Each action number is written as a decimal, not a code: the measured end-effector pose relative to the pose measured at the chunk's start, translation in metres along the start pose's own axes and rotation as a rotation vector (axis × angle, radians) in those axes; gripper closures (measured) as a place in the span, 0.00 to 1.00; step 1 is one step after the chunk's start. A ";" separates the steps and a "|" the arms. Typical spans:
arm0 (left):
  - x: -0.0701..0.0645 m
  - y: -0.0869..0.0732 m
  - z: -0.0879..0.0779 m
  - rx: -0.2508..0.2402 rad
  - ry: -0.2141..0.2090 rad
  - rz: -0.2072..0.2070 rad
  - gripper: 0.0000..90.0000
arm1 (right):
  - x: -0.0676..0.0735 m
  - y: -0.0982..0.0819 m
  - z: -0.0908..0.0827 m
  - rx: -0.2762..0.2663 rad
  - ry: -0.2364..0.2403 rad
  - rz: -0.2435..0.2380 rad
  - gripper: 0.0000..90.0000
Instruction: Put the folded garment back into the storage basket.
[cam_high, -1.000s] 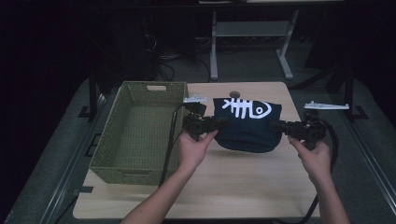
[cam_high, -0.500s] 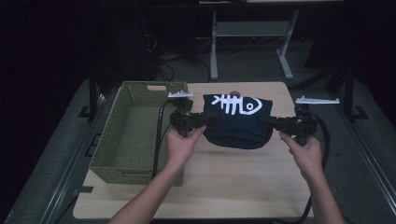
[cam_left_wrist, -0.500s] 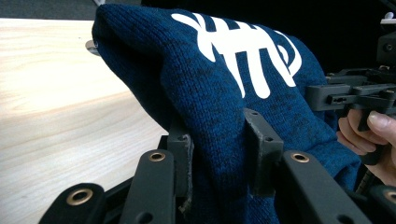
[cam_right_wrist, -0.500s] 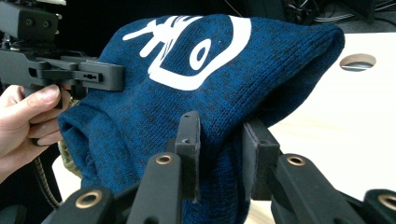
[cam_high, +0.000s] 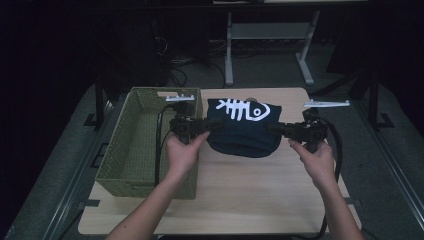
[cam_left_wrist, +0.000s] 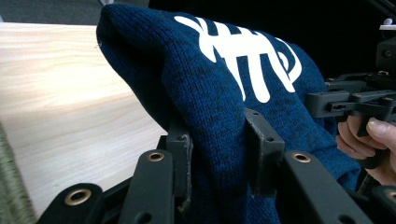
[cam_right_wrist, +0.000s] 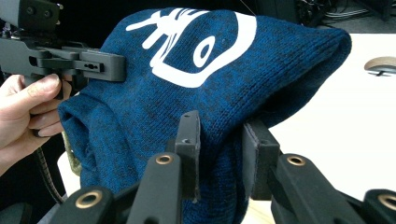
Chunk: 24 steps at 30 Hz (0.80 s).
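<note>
A folded navy knit sweater (cam_high: 243, 130) with a white fish-skeleton print hangs above the wooden table (cam_high: 250, 190), held from both sides. My left gripper (cam_high: 207, 126) is shut on the sweater's left edge, and its jaws pinch the knit (cam_left_wrist: 219, 140). On the opposite side my right gripper (cam_high: 274, 129) is shut on the right edge, with fabric (cam_right_wrist: 219, 135) bunched between its jaws. The sweater (cam_left_wrist: 224, 79) sags in the middle between the two grips. The woven green basket (cam_high: 145, 145) sits just left of the left gripper.
The basket (cam_high: 127, 165) is at the table's left side, its inside open. Bare tabletop lies below and in front of the sweater. Beyond the table's far edge stand a metal frame (cam_high: 270, 35) and cables (cam_high: 180, 60) on a dark floor.
Both grippers have carried the sweater leftward and up off the table, closer to the basket. The grips have not changed.
</note>
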<state>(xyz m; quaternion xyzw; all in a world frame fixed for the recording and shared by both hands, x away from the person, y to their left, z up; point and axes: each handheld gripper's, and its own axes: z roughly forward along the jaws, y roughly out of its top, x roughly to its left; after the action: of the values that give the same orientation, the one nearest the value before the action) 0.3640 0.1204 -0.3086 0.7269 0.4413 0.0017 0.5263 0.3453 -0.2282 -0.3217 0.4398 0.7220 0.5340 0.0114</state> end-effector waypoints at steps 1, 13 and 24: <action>0.001 0.000 -0.002 -0.002 0.000 -0.005 0.74 | 0.001 0.001 0.001 0.000 0.005 -0.004 0.79; 0.018 0.002 -0.026 -0.041 0.012 -0.043 0.72 | 0.018 0.013 0.021 0.006 0.037 -0.016 0.79; 0.030 0.002 -0.045 -0.060 0.028 -0.061 0.72 | 0.032 0.022 0.040 0.018 0.054 -0.036 0.79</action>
<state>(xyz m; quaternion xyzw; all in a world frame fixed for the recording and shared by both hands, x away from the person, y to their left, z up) 0.3626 0.1745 -0.3007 0.6969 0.4702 0.0093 0.5414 0.3594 -0.1760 -0.3071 0.4122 0.7347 0.5388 -0.0022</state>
